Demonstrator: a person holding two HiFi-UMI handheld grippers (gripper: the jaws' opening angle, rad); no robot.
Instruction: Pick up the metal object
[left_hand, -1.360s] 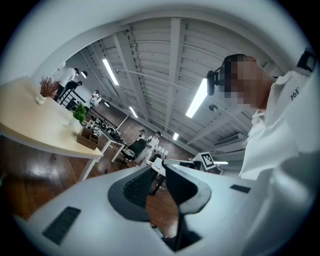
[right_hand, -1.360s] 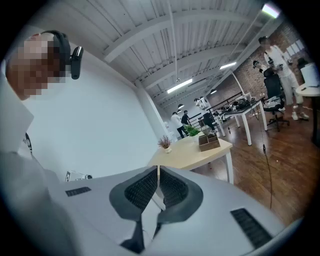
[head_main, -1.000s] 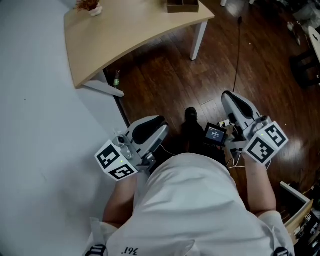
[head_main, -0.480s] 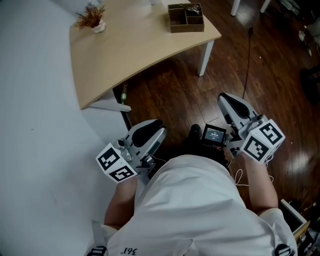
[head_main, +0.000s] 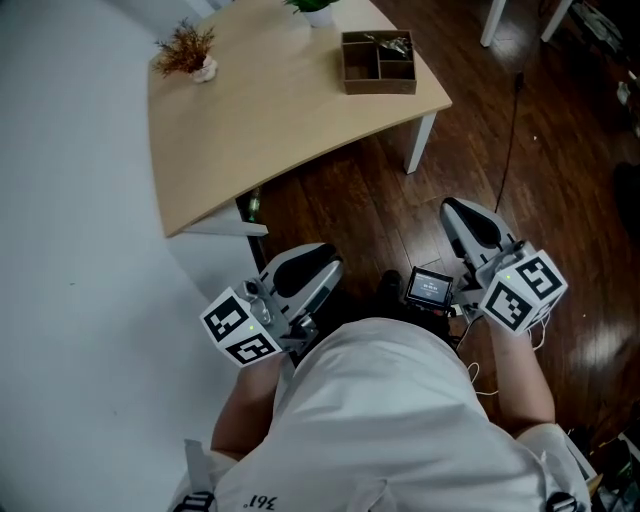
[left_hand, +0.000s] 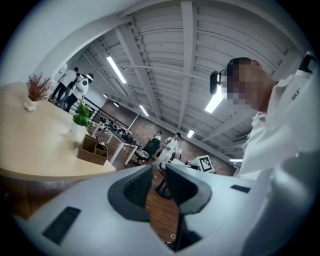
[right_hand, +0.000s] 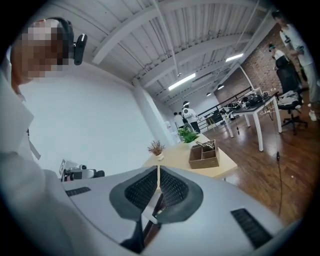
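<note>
Task barely begun: we hold the left tool (head_main: 325, 266) released and empty and the right tool (head_main: 463, 212) clenched on nothing, both well short of the worktop (head_main: 270, 110), where the metal object (head_main: 390, 42) lies untouched in the far compartment of the wooden box (head_main: 378, 77).

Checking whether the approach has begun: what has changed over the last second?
The table and the wooden box on it have slid further into the head view, so the person has come nearer. The left gripper and right gripper remain low by the waist, with nothing taken hold of.
</note>
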